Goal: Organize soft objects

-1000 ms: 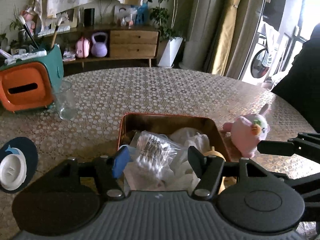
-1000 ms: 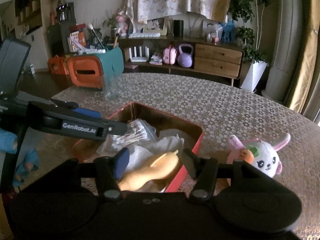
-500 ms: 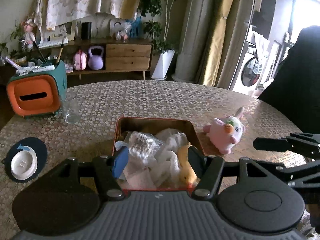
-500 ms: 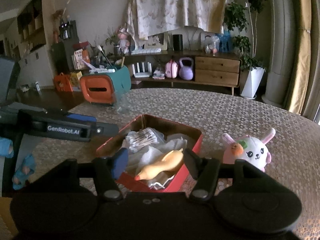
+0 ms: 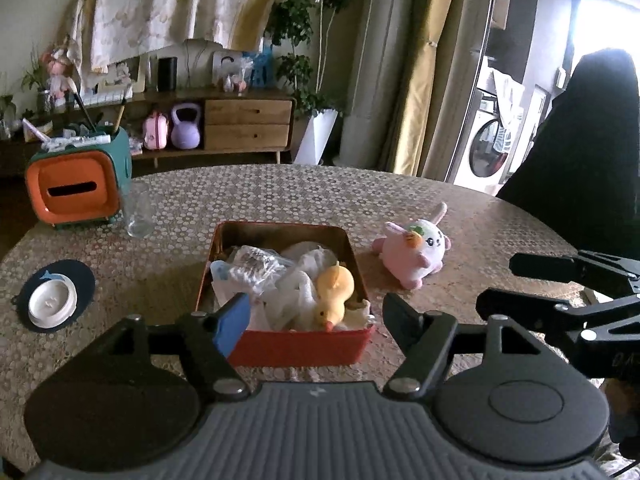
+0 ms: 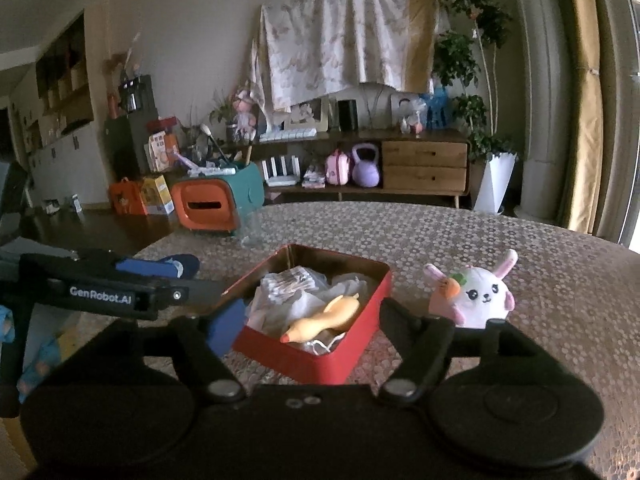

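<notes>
A red tin box (image 5: 300,346) (image 6: 352,304) sits mid-table. It holds a yellow rubber duck (image 5: 334,294) (image 6: 324,320), a bag of cotton swabs (image 5: 252,266) (image 6: 290,282) and white cloths. A pink and white plush rabbit (image 5: 414,250) (image 6: 474,294) lies on the table right of the box. My left gripper (image 5: 316,316) is open and empty, held back from the box's near wall. My right gripper (image 6: 310,322) is open and empty, also short of the box. Each gripper shows from the side in the other's view.
An orange and teal tissue box with pens (image 5: 76,188) (image 6: 216,204) and a clear glass (image 5: 138,214) stand at the back left. A dark coaster with a white lid (image 5: 54,300) lies left. The round table's edge (image 5: 560,236) curves at right.
Both grippers have pulled back and up from the box. The box and rabbit look smaller and farther. The duck lies in the box as before.
</notes>
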Tool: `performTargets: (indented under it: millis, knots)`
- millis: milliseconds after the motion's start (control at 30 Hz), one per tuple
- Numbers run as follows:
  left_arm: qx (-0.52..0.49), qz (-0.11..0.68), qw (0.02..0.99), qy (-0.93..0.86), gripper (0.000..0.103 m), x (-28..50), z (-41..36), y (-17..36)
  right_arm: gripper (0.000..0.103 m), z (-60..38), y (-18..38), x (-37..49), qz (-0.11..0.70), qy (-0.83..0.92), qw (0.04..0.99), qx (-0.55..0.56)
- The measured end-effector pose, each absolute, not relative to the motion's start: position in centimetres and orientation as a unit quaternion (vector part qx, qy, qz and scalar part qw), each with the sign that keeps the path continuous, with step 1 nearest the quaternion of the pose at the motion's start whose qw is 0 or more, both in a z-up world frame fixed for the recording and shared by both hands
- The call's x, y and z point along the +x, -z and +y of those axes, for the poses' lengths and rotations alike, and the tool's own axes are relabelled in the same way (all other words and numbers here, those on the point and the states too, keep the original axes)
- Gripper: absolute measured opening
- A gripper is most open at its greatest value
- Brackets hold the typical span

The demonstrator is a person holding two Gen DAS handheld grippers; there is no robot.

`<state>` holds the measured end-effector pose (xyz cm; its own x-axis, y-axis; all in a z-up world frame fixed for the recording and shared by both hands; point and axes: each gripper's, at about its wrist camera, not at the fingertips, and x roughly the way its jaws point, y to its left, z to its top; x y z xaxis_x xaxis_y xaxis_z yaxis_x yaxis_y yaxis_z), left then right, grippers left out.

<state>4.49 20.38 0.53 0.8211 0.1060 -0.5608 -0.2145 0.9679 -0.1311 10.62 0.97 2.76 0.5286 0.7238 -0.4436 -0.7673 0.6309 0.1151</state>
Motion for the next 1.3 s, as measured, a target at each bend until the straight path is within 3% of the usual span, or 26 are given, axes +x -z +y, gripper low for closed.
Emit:
performTargets:
  millis: [100, 333, 600, 1300]
  knots:
    - [-0.077, 0.276, 0.954, -0.088, 0.085, 3.9, 19.2, -1.0, 0.084, 0.1, -2.9, 10.0, 0.217, -0.425, 0.878, -0.039]
    - [-0.066, 0.269, 0.956, -0.093, 0.086, 3.2, 17.1, -1.4, 0.096, -1.6, -3.1, 8.9, 0.192, -0.421, 0.886, -0.043]
    - [-0.066, 0.274, 0.954, -0.104, 0.102, 2.7, 15.7, -1.6, 0.103, -3.5, -3.7, 7.9, 0.173, -0.408, 0.896, -0.028]
    - [-0.088, 0.213, 0.969, -0.089, 0.103, 0.8, 15.0, -2.7, 0.103, -4.0, -3.2, 8.0, 0.194, -0.378, 0.905, -0.007]
